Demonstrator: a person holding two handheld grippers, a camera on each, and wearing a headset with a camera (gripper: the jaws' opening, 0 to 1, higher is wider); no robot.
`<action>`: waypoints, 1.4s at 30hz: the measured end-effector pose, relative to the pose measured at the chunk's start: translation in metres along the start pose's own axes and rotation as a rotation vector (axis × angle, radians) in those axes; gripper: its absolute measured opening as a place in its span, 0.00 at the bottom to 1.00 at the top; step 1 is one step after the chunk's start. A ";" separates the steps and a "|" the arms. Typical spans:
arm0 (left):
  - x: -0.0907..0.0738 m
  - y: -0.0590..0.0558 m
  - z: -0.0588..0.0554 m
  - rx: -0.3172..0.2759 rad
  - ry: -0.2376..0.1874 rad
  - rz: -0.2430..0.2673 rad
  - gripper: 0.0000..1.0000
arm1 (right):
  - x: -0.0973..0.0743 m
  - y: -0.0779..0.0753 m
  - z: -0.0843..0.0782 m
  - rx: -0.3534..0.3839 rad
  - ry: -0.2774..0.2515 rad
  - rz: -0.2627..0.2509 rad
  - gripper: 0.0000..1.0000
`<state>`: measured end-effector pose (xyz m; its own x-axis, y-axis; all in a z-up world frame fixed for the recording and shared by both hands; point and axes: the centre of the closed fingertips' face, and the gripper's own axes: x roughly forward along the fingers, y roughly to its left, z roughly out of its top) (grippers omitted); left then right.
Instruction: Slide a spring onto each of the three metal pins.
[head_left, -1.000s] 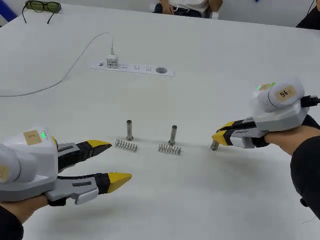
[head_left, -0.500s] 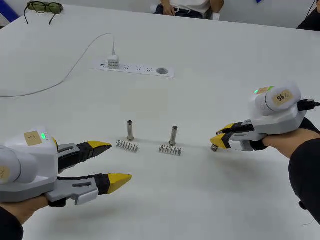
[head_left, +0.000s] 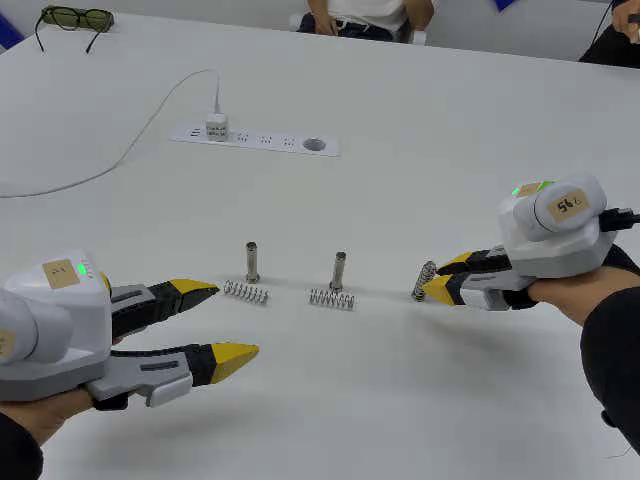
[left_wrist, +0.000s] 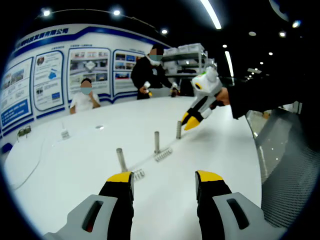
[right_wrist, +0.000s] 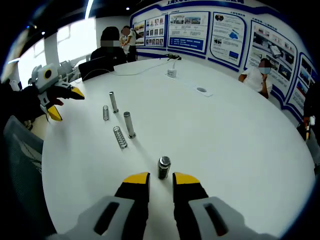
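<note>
Two springs (head_left: 247, 291) lie on the tabletop (head_left: 400, 400), each at 6 o'clock of its pin (head_left: 252, 262). The right tool (right_wrist: 161, 179), barely spread, sits close to the third pin (right_wrist: 164, 167), which has its spring on. A bump could tip it. The left tool (head_left: 236, 319) is spread wide.

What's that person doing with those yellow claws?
Someone is sliding springs onto metal pins. The right claw sits at the right pin, which already wears a spring. The left claw hangs open. The left pin and middle pin are bare; the left spring and middle spring lie beside them.
</note>
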<state>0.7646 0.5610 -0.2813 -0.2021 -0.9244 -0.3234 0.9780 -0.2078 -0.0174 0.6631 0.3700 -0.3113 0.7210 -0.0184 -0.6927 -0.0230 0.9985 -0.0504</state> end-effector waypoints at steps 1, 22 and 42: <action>0.000 0.000 0.000 0.000 -0.001 -0.001 0.50 | -0.001 0.001 -0.001 0.002 0.000 0.001 0.19; -0.002 -0.002 0.010 0.032 -0.006 -0.015 0.50 | 0.013 0.051 0.010 -0.048 -0.010 0.088 0.19; 0.000 -0.004 0.005 0.027 0.011 -0.017 0.48 | 0.055 0.071 0.034 -0.160 -0.004 0.167 0.18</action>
<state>0.7599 0.5600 -0.2766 -0.2176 -0.9171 -0.3339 0.9728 -0.2318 0.0025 0.7248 0.4421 -0.3287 0.7005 0.1471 -0.6983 -0.2515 0.9666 -0.0487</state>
